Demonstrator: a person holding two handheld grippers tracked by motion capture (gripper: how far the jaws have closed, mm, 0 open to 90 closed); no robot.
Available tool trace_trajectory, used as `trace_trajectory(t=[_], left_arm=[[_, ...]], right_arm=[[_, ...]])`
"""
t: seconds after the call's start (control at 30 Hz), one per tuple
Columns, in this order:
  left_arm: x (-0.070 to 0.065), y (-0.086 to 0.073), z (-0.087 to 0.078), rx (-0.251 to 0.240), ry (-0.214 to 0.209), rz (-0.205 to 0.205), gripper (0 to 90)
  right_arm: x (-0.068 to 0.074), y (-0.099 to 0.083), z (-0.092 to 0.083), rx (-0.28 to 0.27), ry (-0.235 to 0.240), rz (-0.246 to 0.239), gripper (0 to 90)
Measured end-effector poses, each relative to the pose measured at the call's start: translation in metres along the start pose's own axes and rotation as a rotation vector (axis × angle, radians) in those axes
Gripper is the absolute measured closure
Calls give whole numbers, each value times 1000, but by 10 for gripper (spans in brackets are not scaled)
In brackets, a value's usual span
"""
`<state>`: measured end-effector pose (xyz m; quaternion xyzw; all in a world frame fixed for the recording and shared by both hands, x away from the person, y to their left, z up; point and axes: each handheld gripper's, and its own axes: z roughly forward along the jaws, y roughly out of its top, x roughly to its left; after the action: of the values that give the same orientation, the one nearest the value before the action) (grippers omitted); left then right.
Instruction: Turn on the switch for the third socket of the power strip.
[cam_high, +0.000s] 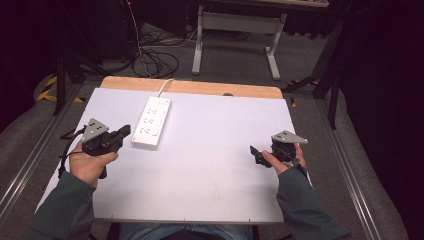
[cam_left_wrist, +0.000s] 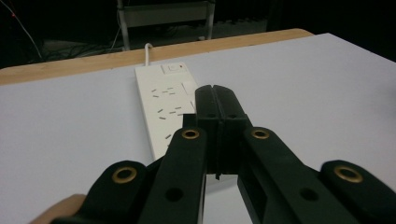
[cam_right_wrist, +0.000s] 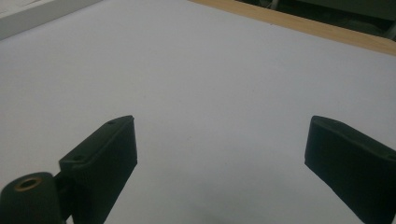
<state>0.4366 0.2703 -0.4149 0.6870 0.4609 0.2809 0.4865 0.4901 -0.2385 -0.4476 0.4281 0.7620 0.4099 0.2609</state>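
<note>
Power strip: a white power strip (cam_high: 151, 121) lay flat in the upper left of the high view, on the white table (cam_high: 210, 165), with its cord running off the far wooden edge.
Left gripper: the left gripper (cam_high: 121, 133) sat at the left of the frame, just beside the strip's near end, jaws pressed fully together with nothing between them. In the left gripper view its closed tips (cam_left_wrist: 216, 100) overlapped the strip (cam_left_wrist: 163, 105); whether they touched it could not be told.
Right gripper: the right gripper (cam_high: 254, 152) rested at the right of the frame, well apart from the strip, jaws spread wide and empty over bare table (cam_right_wrist: 219, 84).
Risk, pushing: closed jaws would likely shove the light strip sideways rather than take hold of it.
Risk, cord: a pull on the strip could drag against the taut cord and twist it.
Risk, switch: a stray nudge near the far end might trip the switch (cam_left_wrist: 175, 68).
</note>
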Motion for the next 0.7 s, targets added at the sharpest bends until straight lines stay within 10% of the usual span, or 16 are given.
trace_trajectory(t=[0.7], left_arm=[[14, -13, -26, -24, 41, -62, 724]], right_arm=[[1, 0, 0, -2, 1, 0, 98]])
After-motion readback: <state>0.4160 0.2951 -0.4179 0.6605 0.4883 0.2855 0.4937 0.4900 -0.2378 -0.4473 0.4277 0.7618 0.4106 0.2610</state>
